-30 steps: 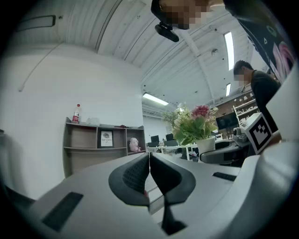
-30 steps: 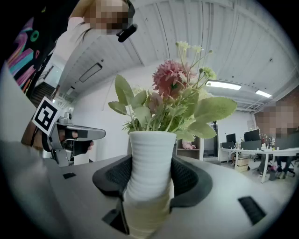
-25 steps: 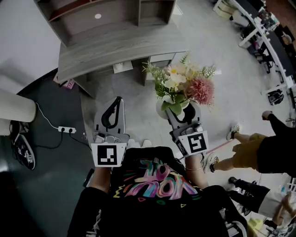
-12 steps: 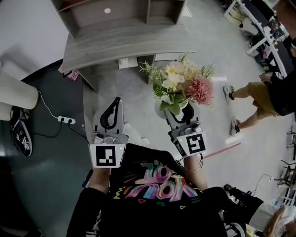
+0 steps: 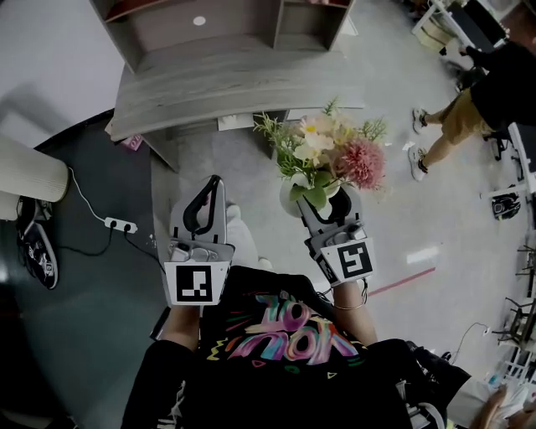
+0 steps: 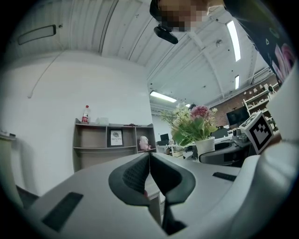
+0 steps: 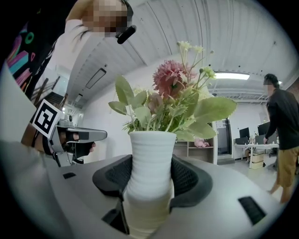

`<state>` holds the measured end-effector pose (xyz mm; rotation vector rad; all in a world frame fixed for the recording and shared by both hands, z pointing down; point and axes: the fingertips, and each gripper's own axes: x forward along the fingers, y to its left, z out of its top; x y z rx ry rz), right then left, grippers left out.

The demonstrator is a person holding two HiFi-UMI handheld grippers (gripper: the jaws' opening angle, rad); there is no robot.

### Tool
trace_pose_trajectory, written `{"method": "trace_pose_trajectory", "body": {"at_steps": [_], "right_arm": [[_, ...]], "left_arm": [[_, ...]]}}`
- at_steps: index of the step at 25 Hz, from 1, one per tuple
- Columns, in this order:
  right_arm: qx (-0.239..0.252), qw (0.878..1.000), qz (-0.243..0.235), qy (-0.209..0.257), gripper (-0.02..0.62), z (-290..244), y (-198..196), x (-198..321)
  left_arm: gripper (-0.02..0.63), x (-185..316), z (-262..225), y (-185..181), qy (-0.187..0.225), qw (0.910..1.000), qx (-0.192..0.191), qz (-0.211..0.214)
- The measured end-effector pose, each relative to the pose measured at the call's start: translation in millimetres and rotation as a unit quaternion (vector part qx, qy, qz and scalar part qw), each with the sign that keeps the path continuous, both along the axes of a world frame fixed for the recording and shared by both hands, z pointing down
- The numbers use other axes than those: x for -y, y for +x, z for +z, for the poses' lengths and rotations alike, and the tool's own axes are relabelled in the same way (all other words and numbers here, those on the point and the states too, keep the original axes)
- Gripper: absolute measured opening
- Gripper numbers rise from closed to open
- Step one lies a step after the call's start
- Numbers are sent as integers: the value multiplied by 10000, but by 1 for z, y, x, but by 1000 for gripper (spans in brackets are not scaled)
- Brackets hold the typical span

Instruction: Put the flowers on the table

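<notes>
Head view: grips vase (image 5: 287, 199) of flowers (image 5: 331, 155) in right gripper (image 5: 325, 201), left gripper (image 5: 209, 188) closed empty, short of table (image 5: 226, 84); placing not done.

My grey left gripper (image 5: 214, 183) and right gripper (image 5: 325, 199), black ribbed pads (image 6: 133, 175) lining the jaws, black-and-white square markers (image 5: 198, 283), black T-shirt (image 5: 280, 369) with bright print

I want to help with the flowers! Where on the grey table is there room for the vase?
The whole grey table top looks bare, from its left end to its right end near the flowers. The shelf unit behind it is busier: a bottle, a picture, a pink toy.
</notes>
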<state>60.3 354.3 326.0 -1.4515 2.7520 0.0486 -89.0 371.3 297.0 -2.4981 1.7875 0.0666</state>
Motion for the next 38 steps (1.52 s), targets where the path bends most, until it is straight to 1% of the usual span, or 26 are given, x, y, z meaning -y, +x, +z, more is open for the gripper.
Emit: {"method": "trace_pose_trajectory", "body": {"at_steps": [3,6,8,10,13,15,16,18,20,24,28,32,36,38], "right_arm": [[-43,10000,-14,-32,265,0,-19,55],[-235,9995,-77,-217,265,7,-31,100],[-171,9995,-60,-277,265,-1,-35,125],[-96,9995,-42,-302,265,-6,-44,149],[-91,9998,-36,-199,265,3,-80,200],[-277,9989,2,-370,265,19,-100,227],[-295,9987,39,-413,265,22,-105,234],[-149,9994,129,-274,264,14,-111,241],[-120,9995,220,-176,265,10,-110,240],[-377,9978,426,-335,265,22,-104,238],[-477,9962,601,-423,265,31,-102,245],[-434,9964,627,-376,265,26,-104,250],[-580,9948,605,-572,265,35,-92,271],[-449,9965,534,-461,265,30,-92,275]], "left_arm": [[28,56,0,-18,-40,10000,-7,23],[28,102,-7,-33,-40,10000,56,26],[28,125,-15,-39,-43,10000,84,-6],[28,145,-19,-49,-39,10000,32,-62],[28,192,-5,-90,-132,9999,-11,-101],[28,220,5,-115,-196,9998,-23,-84],[28,227,7,-122,-208,9998,-7,-67],[28,232,9,-128,-190,9998,0,-24],[28,232,8,-127,-158,9999,-43,47],[28,236,13,-127,-197,9995,-49,250],[28,250,23,-125,-314,9984,-117,457],[28,255,26,-120,-412,9975,-161,544],[28,276,23,-107,-405,9974,-119,578],[28,277,21,-104,-375,9979,-97,520]]}}
